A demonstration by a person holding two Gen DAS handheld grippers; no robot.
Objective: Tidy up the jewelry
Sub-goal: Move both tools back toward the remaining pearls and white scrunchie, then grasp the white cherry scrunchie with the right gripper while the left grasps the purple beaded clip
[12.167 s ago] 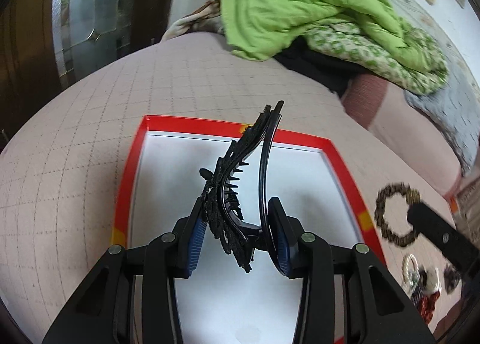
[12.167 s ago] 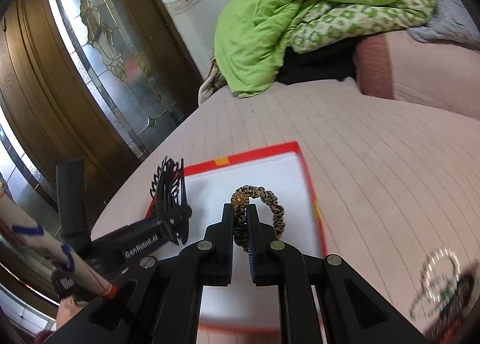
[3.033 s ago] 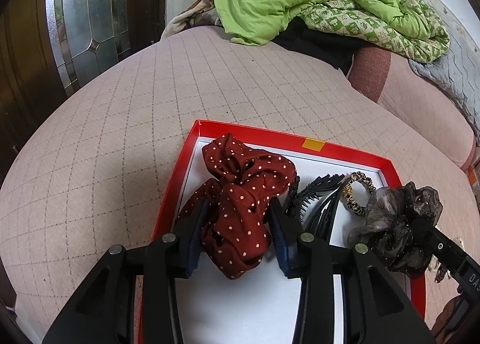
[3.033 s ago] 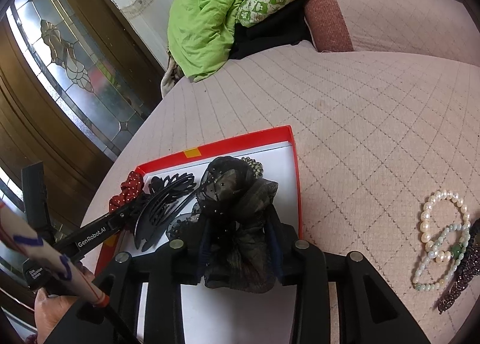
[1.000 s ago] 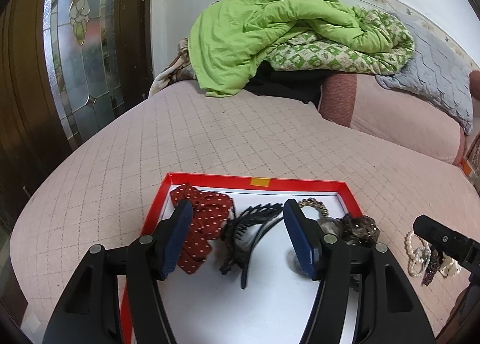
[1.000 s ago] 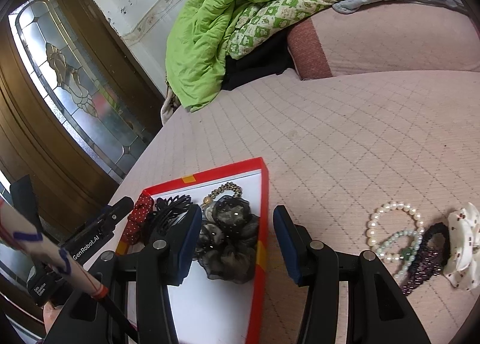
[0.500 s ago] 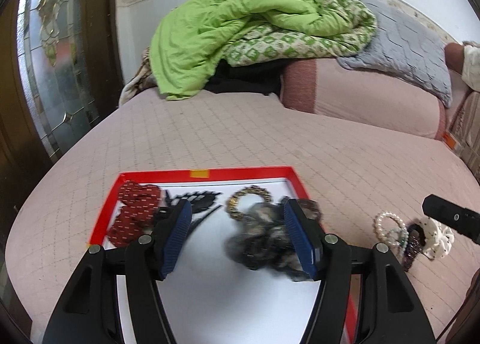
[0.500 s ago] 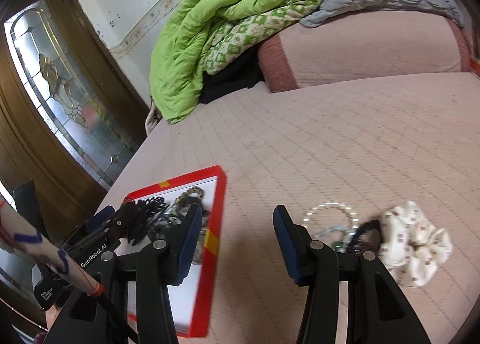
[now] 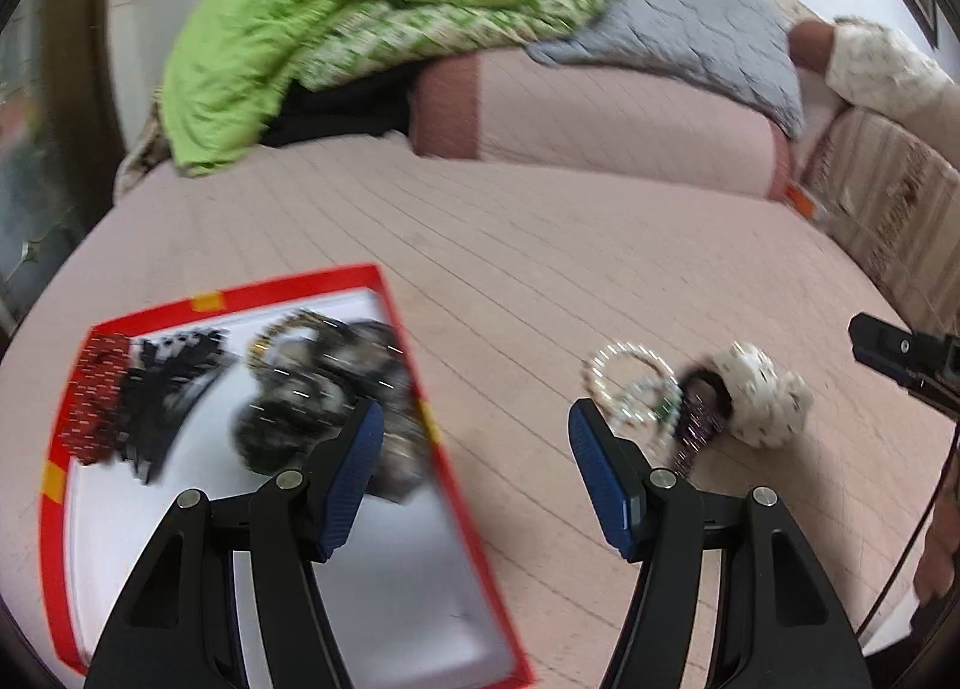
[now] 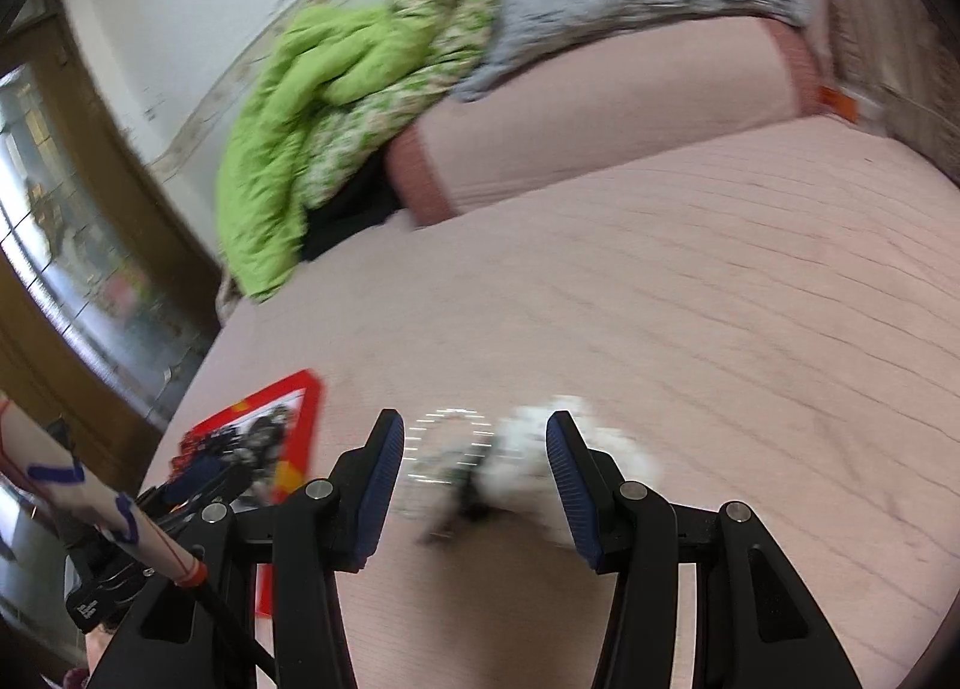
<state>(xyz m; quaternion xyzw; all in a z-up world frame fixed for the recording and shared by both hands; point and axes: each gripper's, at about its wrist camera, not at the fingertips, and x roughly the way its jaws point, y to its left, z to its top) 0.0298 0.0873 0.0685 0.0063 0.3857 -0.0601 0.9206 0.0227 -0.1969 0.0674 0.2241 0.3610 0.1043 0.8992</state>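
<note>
A red-rimmed tray (image 9: 414,365) lies on the pink quilted bed and holds a red dotted scrunchie (image 9: 93,395), a black claw clip (image 9: 171,383), a leopard hair tie (image 9: 282,329) and a dark sheer scrunchie (image 9: 324,389). To its right on the bed lie a pearl bracelet (image 9: 630,356), a pale bead bracelet (image 9: 645,404), a dark sparkly clip (image 9: 696,425) and a white scrunchie (image 9: 765,395). My left gripper (image 9: 471,440) is open and empty between tray and pile. My right gripper (image 10: 474,467) is open and empty above the blurred pile; the white scrunchie (image 10: 534,449) shows between its fingers.
A green quilt (image 9: 336,5), a grey blanket (image 9: 690,35) and a pink bolster (image 9: 600,131) lie at the head of the bed. A wooden glazed door (image 10: 54,281) stands at the left. The right gripper's tip (image 9: 900,353) shows at the left wrist view's right edge.
Both grippers have swung right, away from the tray toward the loose pile. The tray slid to the left in both views; the bracelets and white scrunchie now sit ahead of the right gripper.
</note>
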